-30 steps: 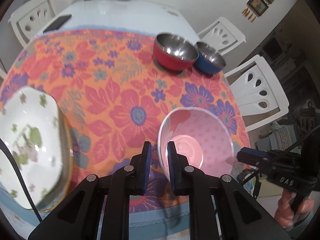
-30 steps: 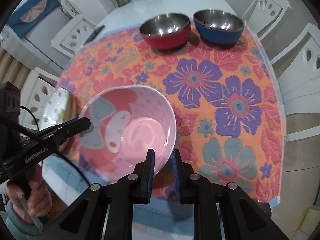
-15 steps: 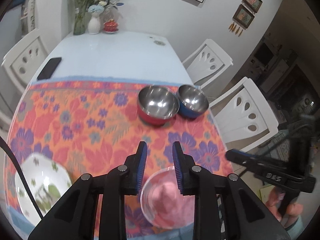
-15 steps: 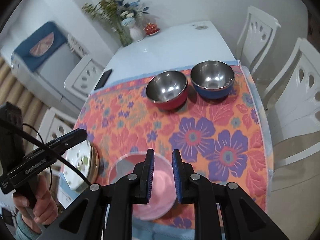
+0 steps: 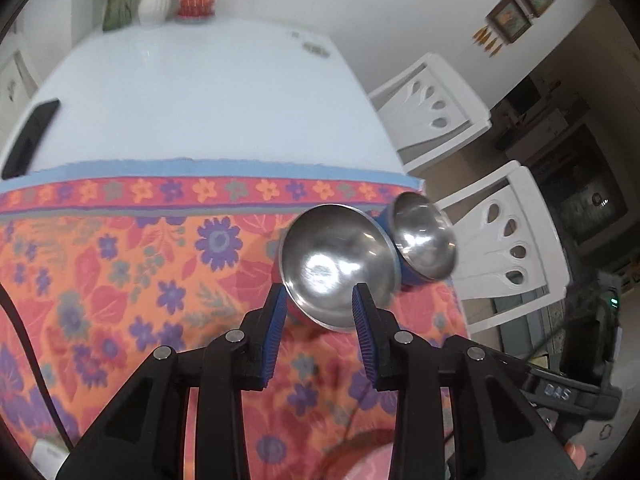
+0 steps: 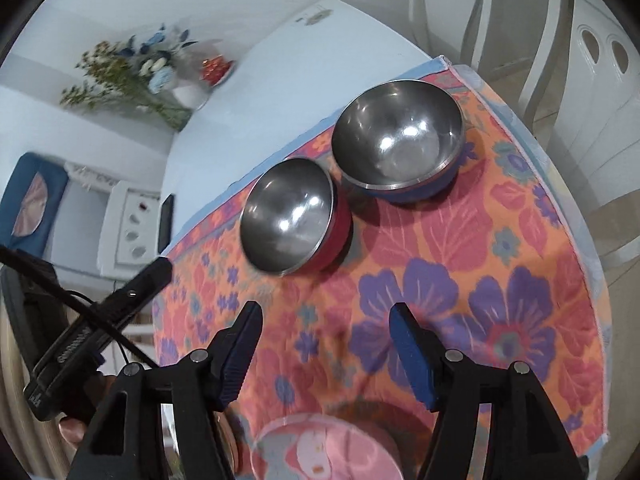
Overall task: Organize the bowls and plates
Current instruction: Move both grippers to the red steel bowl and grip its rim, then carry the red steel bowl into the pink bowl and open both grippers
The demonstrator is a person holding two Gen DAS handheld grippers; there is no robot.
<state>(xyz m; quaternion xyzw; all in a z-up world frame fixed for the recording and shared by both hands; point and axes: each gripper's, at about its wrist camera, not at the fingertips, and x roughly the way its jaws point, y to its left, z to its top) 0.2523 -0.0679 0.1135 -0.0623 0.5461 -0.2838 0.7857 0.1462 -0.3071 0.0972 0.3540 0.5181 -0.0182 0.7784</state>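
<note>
- Left wrist view: my left gripper (image 5: pixel 320 312) is spread, empty, its blue fingers (image 5: pixel 274 332) framing the near rim of the red bowl (image 5: pixel 338 266) at centre frame. The blue bowl (image 5: pixel 424 238) sits just beside it to the right, apparently touching. Both rest on the flowered cloth (image 5: pixel 120 280) over the white table (image 5: pixel 200 92); a phone (image 5: pixel 30 138) lies at left edge.
- Right wrist view: my right gripper (image 6: pixel 326 344) is wide apart, grasping nothing, near the bottom of frame. The red bowl (image 6: pixel 290 216) sits centre, the blue bowl (image 6: pixel 400 140) upper right, a pink bowl (image 6: pixel 324 452) at the bottom edge.
- Handling, as I judge it: the steel-lined bowls look light, rigid and slick. I would pinch the rim, one finger inside, one outside, and lift level.
</note>
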